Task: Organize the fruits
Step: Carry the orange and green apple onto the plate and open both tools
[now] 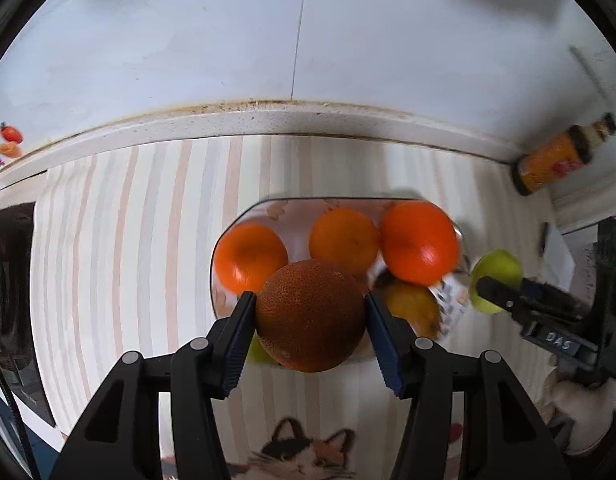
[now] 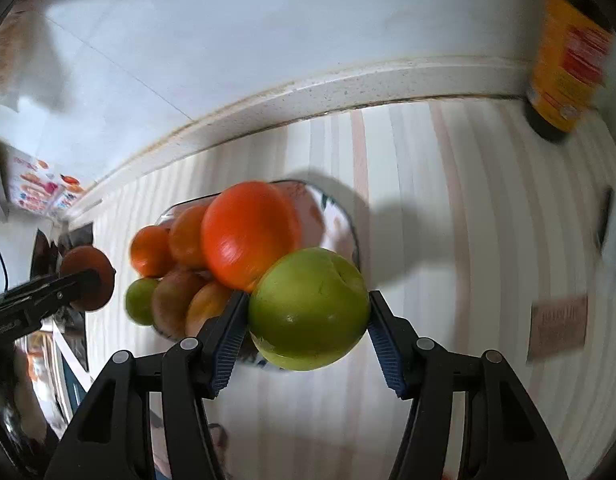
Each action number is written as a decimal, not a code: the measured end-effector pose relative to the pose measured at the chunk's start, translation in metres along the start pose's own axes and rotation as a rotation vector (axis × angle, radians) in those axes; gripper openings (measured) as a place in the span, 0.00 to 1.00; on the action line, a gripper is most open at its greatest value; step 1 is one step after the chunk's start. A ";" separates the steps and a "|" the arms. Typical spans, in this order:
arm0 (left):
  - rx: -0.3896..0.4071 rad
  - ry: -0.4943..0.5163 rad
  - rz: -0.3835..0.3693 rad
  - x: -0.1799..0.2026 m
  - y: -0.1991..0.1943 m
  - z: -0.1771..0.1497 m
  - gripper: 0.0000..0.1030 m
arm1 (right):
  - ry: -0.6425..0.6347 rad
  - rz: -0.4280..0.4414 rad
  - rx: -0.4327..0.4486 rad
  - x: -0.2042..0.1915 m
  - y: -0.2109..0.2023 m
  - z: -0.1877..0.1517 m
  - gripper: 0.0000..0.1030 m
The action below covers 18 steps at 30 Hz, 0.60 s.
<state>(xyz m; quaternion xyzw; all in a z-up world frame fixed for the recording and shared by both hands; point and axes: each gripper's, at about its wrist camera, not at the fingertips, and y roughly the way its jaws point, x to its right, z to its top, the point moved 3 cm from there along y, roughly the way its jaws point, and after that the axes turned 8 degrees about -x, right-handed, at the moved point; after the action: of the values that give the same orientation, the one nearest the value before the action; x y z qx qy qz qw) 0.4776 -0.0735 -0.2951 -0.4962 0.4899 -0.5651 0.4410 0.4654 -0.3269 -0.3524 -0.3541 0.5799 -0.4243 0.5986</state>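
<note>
- The left gripper (image 1: 310, 316) clamps a dark orange (image 1: 311, 316) above the tray's (image 1: 267, 203) near edge.
- The right gripper (image 2: 308, 312) clamps a green apple (image 2: 309, 308) just off the tray's right end.
- The tray, mid-counter on the striped mat (image 1: 119, 248), holds three oranges (image 1: 344, 240) and more fruit.
- Both round fruits hang clear; each hand is nearest its own side of the counter.

— where's the tray (image 1: 243, 216)?
— on the striped cloth (image 1: 127, 240), before the wall ledge (image 1: 267, 118); oranges (image 1: 344, 240) lie in it.
— and the bottle (image 1: 564, 156)?
— right of the tray, well apart, by the ledge.
</note>
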 end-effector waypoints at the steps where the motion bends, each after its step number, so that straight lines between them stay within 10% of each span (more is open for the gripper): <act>1: -0.019 0.006 0.011 0.000 0.007 0.006 0.51 | -0.014 0.005 -0.015 0.003 0.003 0.007 0.60; 14: -0.130 0.001 0.053 -0.003 0.052 0.038 0.52 | -0.186 -0.059 -0.109 0.000 0.037 0.029 0.61; 18: -0.141 -0.005 0.062 -0.002 0.054 0.038 0.52 | -0.130 -0.049 -0.107 0.004 0.039 0.024 0.78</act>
<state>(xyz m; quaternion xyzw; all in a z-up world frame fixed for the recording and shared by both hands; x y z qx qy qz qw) 0.5168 -0.0829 -0.3474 -0.5120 0.5425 -0.5139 0.4236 0.4934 -0.3173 -0.3883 -0.4265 0.5527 -0.3835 0.6046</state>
